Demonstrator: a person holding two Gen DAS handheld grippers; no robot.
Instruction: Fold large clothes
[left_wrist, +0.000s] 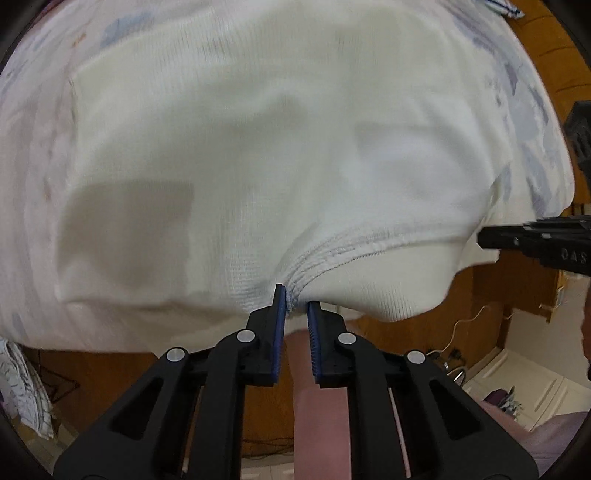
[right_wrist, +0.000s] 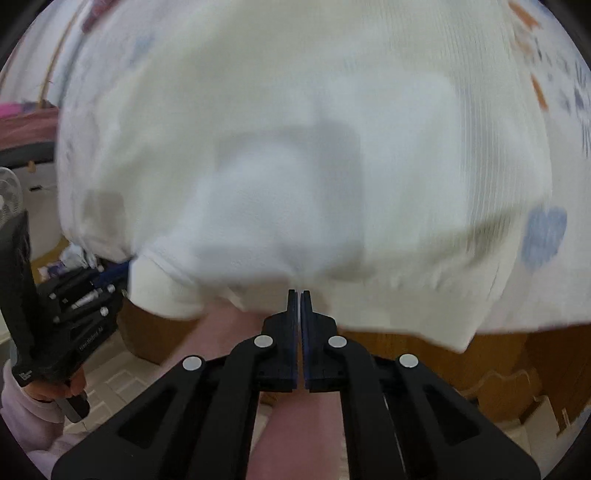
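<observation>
Right now the left gripper (left_wrist: 295, 297) pinches a bunched fold at the near hem of the white knit garment (left_wrist: 258, 147), its blue pads (left_wrist: 280, 306) pressing the cloth. The right gripper (right_wrist: 299, 295), its jaws nearly together, clamps a thin edge of the same garment (right_wrist: 295, 147). In the left wrist view the right one's black body (left_wrist: 546, 240) pokes in at three o'clock; in the right wrist view the left one sits at eight o'clock in a hand (right_wrist: 70, 384) with a pale sleeve. That makes two grippers and one garment. The garment lies spread over a bed sheet (left_wrist: 528, 122) printed with blue shapes, its near hem hanging past the bed edge. Below, a wooden bed frame (left_wrist: 110, 384) and a pale tiled floor (right_wrist: 122, 373) leave open room.
</observation>
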